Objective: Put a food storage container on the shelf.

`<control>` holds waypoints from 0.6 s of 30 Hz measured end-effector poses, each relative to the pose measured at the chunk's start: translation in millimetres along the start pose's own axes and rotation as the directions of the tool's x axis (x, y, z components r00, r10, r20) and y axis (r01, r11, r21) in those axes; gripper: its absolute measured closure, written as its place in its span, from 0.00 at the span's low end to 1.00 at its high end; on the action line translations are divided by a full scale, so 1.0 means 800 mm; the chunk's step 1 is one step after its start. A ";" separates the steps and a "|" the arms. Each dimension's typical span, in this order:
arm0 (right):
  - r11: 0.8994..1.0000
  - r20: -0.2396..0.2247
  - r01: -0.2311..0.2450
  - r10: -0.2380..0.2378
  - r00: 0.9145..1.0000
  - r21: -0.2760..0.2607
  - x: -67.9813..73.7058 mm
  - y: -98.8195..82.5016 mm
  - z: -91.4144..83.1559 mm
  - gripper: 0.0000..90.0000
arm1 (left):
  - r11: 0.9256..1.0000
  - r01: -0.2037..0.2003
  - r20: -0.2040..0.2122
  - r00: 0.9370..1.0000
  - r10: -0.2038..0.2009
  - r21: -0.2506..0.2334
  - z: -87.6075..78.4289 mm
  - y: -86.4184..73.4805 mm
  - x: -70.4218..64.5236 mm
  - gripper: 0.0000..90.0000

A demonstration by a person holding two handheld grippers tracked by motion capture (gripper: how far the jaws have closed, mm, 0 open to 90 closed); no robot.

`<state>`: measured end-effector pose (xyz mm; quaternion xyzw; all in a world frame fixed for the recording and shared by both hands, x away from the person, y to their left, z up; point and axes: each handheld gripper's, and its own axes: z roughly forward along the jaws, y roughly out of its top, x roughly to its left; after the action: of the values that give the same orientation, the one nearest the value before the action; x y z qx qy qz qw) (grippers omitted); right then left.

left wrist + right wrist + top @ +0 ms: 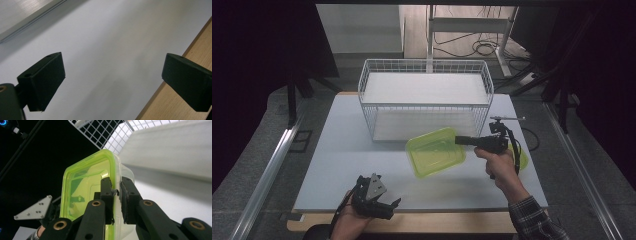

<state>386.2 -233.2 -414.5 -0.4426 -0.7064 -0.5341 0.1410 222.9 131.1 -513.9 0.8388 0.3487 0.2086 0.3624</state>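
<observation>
Right gripper is clamped on the rim of a lime-green plastic container, jaws nearly together with only the thin wall between the pads; one jaw inside, one outside, clear in the right gripper view. Container is a translucent rounded rectangle, glossy, shallow, with a stepped base. It's tilted and looks lifted off the white table, hanging at 9 o'clock from the gripper in the high view. Long axis runs roughly 8-to-2 o'clock there, gripped at its short right-hand end.

Key relation, as I judge it: the white wire basket sits at about 11 o'clock from the gripper, just beyond the container, near edge of the container close to the basket's front wall. Basket is an open-top grid of thin coated wire, rectangular, long side across the table, with a flat white floor. Likely the tub goes up and over that front wall, so it needs more height first.

A second lime-green piece, looks like a lid, lies on the table at 4 o'clock from the right gripper, partly behind the hand; can't tell more.

Left gripper rests at the near table edge, 7 o'clock from the container and well apart, jaws wide and holding nothing; left gripper view has bare matte tabletop and the wooden edge between the pads. Right hand is clearly the nearer one and has the work.
</observation>
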 end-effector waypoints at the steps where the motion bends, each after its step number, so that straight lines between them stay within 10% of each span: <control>1: 1.000 0.003 0.003 -0.003 1.000 -0.006 0.002 0.004 -0.001 0.90 | 1.000 0.000 0.000 1.000 0.000 0.001 0.000 0.000 0.000 0.05; 18: 0.997 -0.010 -0.010 0.009 1.000 -0.080 0.029 0.066 -0.009 0.90 | 1.000 -0.002 0.000 1.000 0.002 0.015 0.002 -0.001 0.000 0.05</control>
<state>412.3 -226.7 -362.8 -0.4487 -0.6815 -0.5635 0.1293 223.4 130.6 -515.3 0.8419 0.3493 0.2065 0.3556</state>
